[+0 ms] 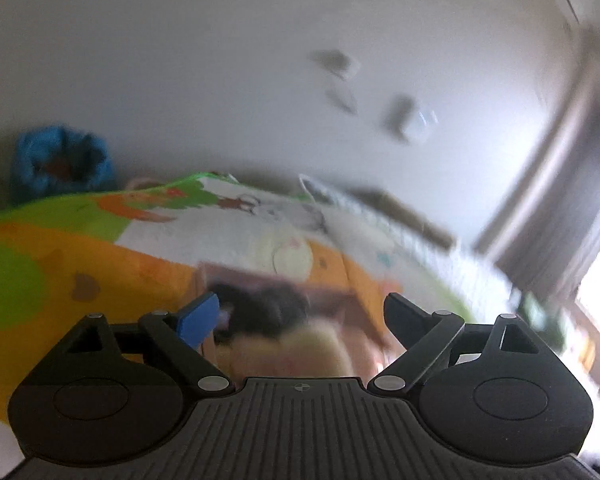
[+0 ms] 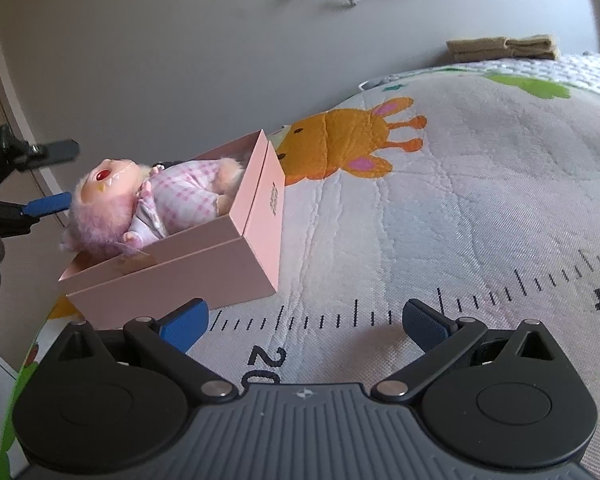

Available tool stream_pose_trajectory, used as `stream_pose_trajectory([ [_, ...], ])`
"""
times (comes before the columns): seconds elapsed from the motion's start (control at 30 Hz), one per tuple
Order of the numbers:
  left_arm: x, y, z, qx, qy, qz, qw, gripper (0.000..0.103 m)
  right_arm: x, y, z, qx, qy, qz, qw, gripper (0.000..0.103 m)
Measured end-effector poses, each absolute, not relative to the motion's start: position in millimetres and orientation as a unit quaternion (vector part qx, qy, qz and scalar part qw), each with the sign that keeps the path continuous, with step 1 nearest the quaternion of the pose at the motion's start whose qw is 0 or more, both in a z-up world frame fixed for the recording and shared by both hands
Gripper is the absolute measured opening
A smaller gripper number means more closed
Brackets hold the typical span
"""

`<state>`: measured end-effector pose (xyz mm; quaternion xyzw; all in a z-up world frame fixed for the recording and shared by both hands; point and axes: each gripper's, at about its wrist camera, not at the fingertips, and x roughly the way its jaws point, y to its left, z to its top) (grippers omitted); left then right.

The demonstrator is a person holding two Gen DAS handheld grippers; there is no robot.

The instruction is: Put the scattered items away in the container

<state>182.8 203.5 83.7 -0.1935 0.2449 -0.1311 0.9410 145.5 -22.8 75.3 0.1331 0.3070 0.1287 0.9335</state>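
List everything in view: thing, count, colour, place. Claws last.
box: one, pink, open, on the mat's left edge
doll: one, pink fur and checked clothes, lying in the box
mat: one, white with orange animal and ruler marks, under everything
cloth: folded, tan, far edge by the wall
bundle: one, blue, blurred, beyond the mat
left claw: open, empty, beside the doll's head
right claw: open, empty, over the mat
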Motion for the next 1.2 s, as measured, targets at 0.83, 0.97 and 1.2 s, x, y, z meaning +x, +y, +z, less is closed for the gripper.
stream_pose_trajectory([
  [0.83, 261, 146, 85, -0.103, 0.281, -0.177, 0.937, 0.088, 142, -18, 90, 0.108, 0.265, 0.141, 0.948, 0.103],
  [0.97, 213, 165, 103, -0.116, 0.222, -0.144, 0.957, 0.094, 150, 18, 135, 0.011, 0.196, 0.202, 0.96, 0.103],
  [1.2, 149, 229, 71, -0.213, 0.234, -0.103, 0.943, 0.095, 203, 103, 160, -0.094, 0.191, 0.287, 0.934, 0.103],
])
